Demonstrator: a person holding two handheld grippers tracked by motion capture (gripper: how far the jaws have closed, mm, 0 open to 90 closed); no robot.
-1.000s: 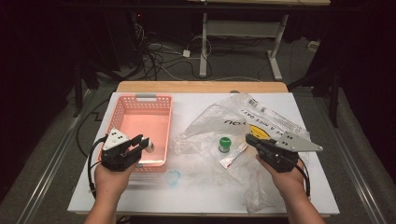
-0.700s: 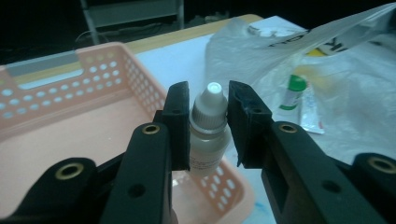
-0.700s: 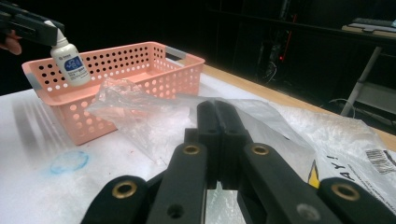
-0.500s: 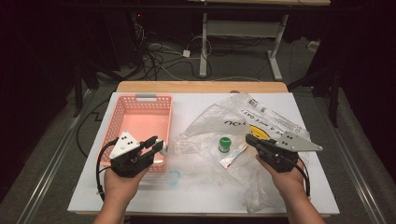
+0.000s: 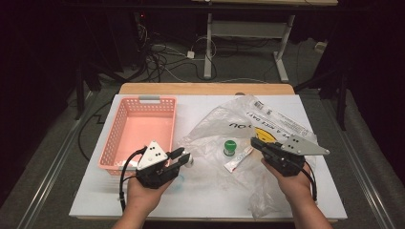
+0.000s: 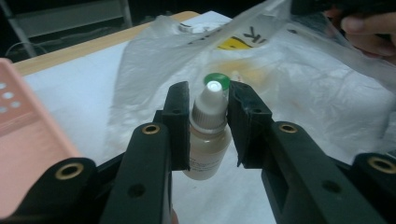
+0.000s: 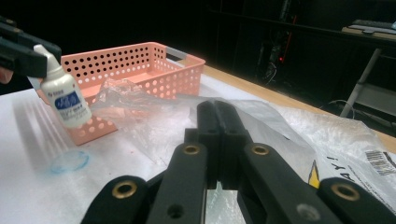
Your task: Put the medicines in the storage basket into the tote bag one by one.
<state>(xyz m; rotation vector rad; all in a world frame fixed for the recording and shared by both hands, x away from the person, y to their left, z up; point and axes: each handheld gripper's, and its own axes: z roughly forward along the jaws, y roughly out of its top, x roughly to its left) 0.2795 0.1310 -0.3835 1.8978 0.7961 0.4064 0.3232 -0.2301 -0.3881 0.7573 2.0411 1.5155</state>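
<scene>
Table [image 5: 205, 102] white, wooden far edge; dark room, floor cables [image 5: 165, 57].

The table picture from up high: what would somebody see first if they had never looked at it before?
Probably the pink basket at the table's left, the brightest thing there. Next, the big crinkly plastic bag spread across the right half, with a green-capped bottle on it. Then the small white dropper bottle pinched in the left gripper, just beside the basket.

A lab: dark room, tangled floor cables [image 5: 162, 57], metal-legged bench [image 5: 248, 36].
</scene>
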